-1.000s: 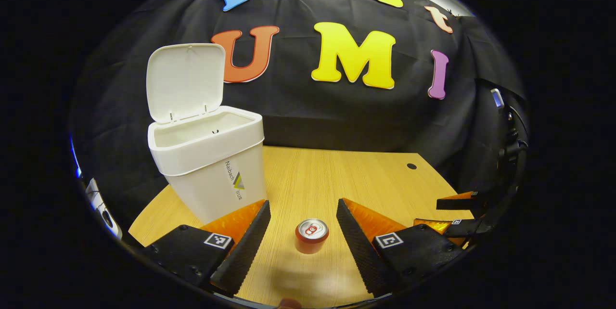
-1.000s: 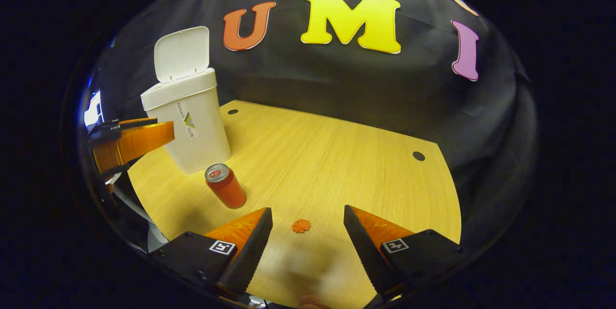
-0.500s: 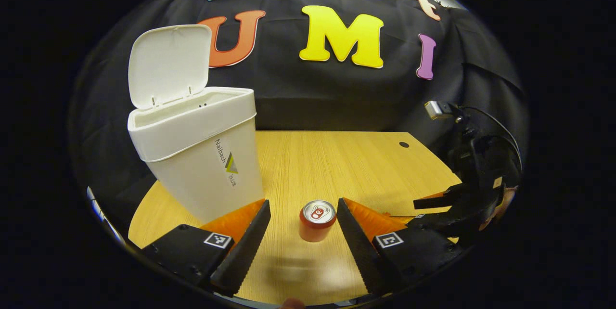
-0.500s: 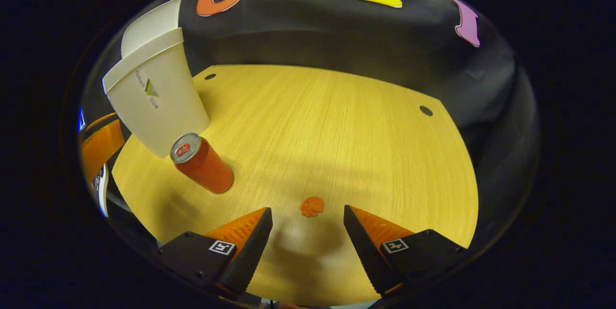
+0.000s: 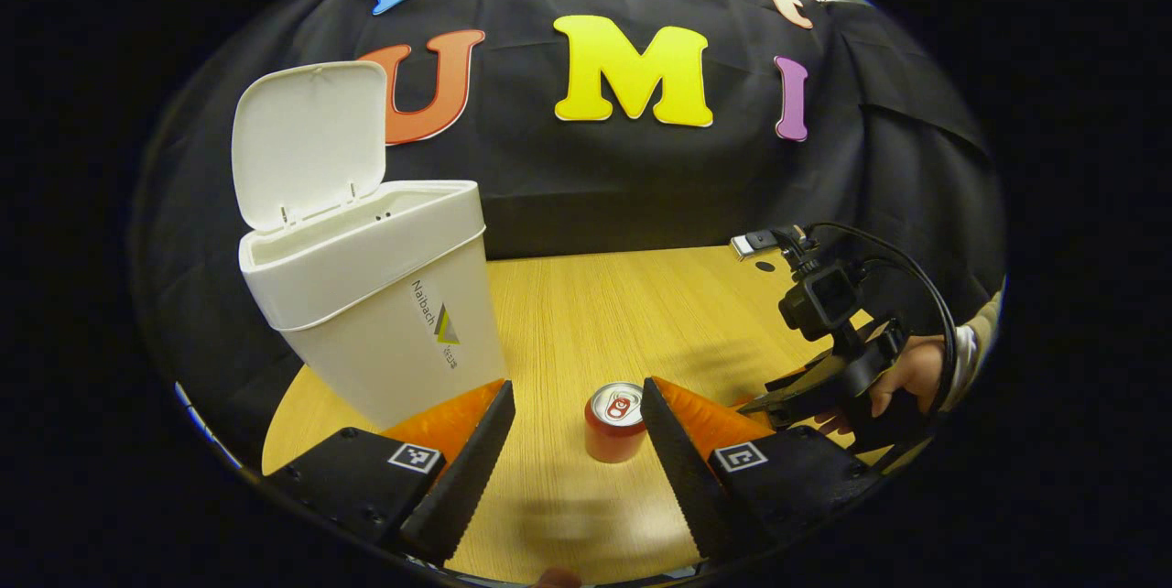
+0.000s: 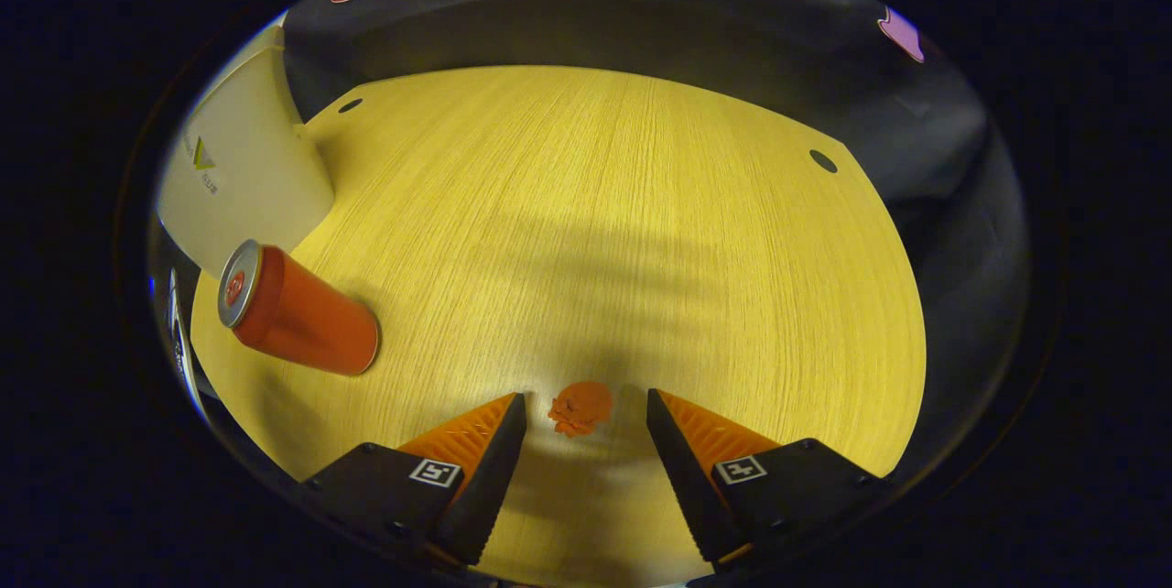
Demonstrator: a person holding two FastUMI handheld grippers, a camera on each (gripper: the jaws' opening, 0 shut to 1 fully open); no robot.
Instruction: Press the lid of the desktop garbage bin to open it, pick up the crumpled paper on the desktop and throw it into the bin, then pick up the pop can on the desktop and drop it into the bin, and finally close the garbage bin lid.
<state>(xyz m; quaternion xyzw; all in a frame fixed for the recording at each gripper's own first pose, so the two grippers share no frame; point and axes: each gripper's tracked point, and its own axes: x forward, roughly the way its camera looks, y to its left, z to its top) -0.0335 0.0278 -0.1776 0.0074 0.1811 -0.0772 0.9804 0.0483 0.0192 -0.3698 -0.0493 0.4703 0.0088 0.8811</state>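
The white bin stands at the left of the wooden table with its lid raised. A red pop can stands upright between the tips of my open left gripper, close to its right finger. In the right gripper view the can is at the far left beside the bin. A small orange crumpled paper lies on the table just ahead of my open right gripper, between its fingertips. In the left gripper view that right gripper hangs low at the right, held by a hand.
The wooden table has two small dark holes near its back edge. Black cloth closes off the back and sides. Bare wood stretches between the can and the paper.
My right gripper has tilted down and come nearer the table, so the crumpled paper now sits between its tips. My left gripper shifted slightly; the can stays between its fingers.
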